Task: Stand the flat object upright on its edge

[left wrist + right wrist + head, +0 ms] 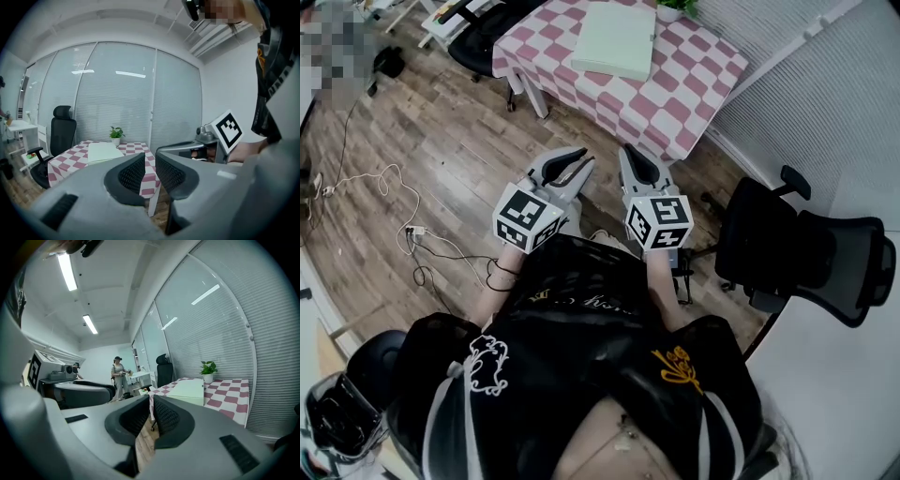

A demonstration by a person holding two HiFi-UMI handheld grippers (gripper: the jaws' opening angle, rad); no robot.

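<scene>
Wood-plank flooring fills most of the head view, and at its far end stands the table (698,80) under a pink-and-white checked cloth, the landmark for everything else. A black office chair (806,248) sits on the near right side of that table, well apart from it. On the table lies the task's thing, a pale green flat slab (617,39), face down on the cloth toward the far side, with a small potted plant (677,7) just beyond it. Both tools hang well short of the table, side by side in front of the person's torso, noses aimed at it and dipped slightly, marker cubes nearest the body. The left gripper (577,161) has its jaws drawn in with only a sliver between the ribbed pads and nothing in them; the right gripper (630,157) is likewise closed and empty. The step in hand looks like the approach, not yet begun. To do it well, the person would likely need to open one tool before reaching the table, catch a long edge of the slab where it overhangs least, tip it up slowly, and keep the other tool against the rising face so it does not slide on the cloth or topple past vertical.
</scene>
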